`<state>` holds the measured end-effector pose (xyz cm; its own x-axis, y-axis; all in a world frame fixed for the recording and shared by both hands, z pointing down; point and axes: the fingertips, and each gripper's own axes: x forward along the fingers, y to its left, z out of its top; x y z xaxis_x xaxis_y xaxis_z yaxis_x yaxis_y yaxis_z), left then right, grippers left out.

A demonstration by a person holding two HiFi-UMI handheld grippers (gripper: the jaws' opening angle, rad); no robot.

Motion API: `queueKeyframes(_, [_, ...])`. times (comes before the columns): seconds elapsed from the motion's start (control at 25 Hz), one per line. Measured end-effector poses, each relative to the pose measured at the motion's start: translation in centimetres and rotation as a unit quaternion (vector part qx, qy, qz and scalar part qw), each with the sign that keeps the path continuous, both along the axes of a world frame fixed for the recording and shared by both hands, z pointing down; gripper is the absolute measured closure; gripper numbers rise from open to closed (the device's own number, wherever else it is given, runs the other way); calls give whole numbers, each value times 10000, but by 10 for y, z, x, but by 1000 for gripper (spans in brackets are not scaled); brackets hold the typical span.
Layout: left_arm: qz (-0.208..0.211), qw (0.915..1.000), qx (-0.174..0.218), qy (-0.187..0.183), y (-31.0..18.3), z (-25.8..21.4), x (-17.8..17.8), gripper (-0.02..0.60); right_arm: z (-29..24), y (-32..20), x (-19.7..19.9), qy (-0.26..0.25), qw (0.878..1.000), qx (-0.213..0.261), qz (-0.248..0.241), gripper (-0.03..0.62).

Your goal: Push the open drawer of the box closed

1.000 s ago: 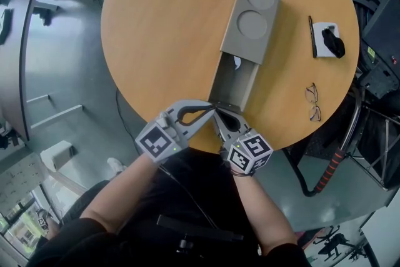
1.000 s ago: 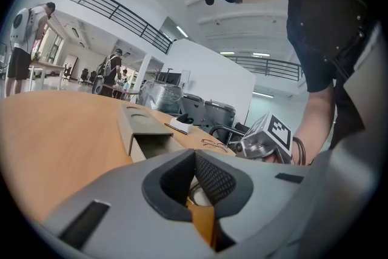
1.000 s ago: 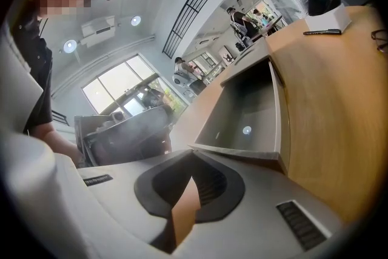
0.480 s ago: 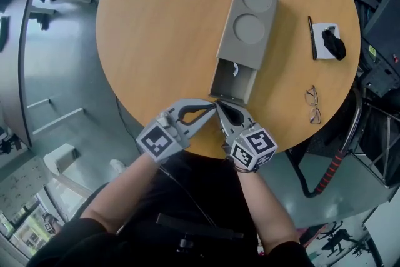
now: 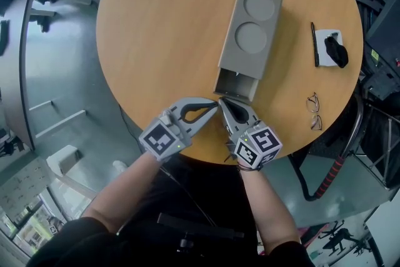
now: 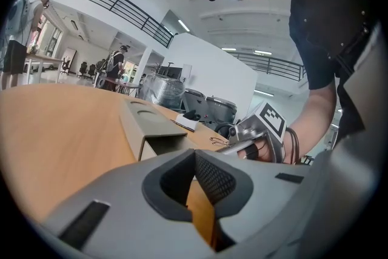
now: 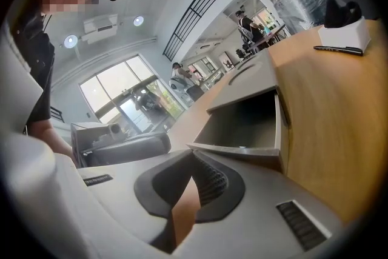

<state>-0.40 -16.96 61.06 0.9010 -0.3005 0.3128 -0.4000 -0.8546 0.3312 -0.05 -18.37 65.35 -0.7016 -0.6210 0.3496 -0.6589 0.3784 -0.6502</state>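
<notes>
Drawer (image 5: 236, 85) is sliding inward, showing far less than a second ago. Clenched and empty, the right gripper (image 5: 226, 103) is pressing its near front, the left gripper (image 5: 214, 105) just beside. Beyond, the box (image 5: 250, 25) is lying mid-tabletop (image 5: 162, 22); closing looks nearly finished.

Your top (image 5: 206, 203): dark, short-sleeved | right wrist: dark bands (image 6: 293, 141) | left tongs (image 5: 214, 105), right tongs (image 5: 224, 104): grey, each with a black-and-white marker cube (image 5: 161, 139)
</notes>
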Motion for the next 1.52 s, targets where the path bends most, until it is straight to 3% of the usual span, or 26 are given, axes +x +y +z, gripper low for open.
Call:
queueKeyframes(0.76, [122,9998,-134,-74,-50,12,9,551,3,-61,17,104,9996,66,247,588])
queueKeyframes(1.52, [136,9998,-134,-68,-74,3,5,551,0,-82,16,120,9994,-4,337,589])
